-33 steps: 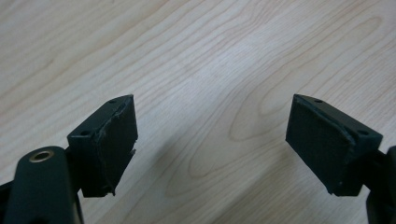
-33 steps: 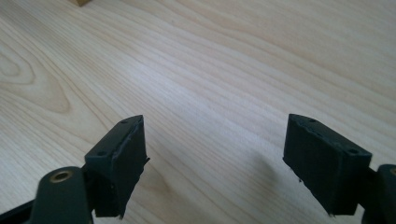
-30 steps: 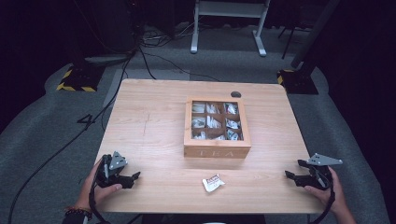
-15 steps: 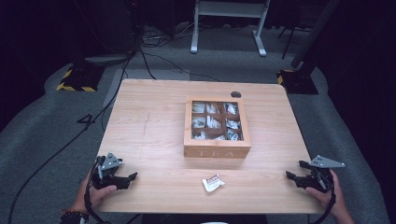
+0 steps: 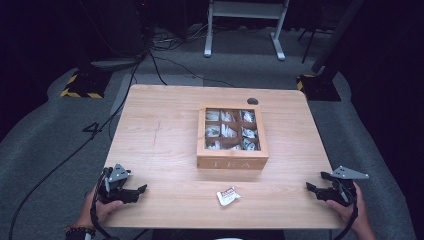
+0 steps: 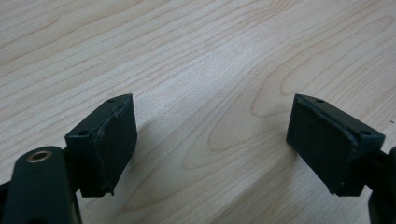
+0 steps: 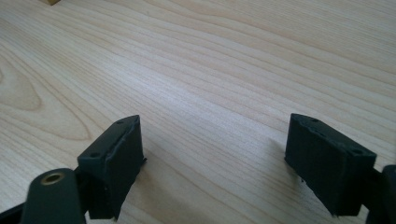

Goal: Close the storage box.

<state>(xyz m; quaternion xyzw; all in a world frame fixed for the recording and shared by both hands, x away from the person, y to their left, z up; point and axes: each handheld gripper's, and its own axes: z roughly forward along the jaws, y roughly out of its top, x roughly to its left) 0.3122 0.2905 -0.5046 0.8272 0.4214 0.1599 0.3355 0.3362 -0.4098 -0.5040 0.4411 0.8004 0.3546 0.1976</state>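
Note:
A wooden tea box [image 5: 232, 137] marked TEA sits near the middle of the table [image 5: 165, 145], its compartments holding several white tea bags. A loose white and red tea bag packet [image 5: 228, 196] lies in front of the box, near the table's front edge. My left gripper [image 5: 138, 191] rests at the front left corner, held in a hand, open with bare wood between its pads [image 6: 114, 140]. At the front right edge my right gripper [image 5: 311, 188] is open too, its pads [image 7: 116, 158] apart over bare wood.
A small dark object [image 5: 252, 101] lies at the table's back edge, behind the box. Beyond the table, cables run across a grey floor, and a white stand [image 5: 245, 20] and yellow-striped bases stand there. A corner of the box [image 7: 50, 2] shows in the right gripper view.
My left hand and gripper have drifted slightly toward the table's front left corner. The right gripper, box and packet have not moved.

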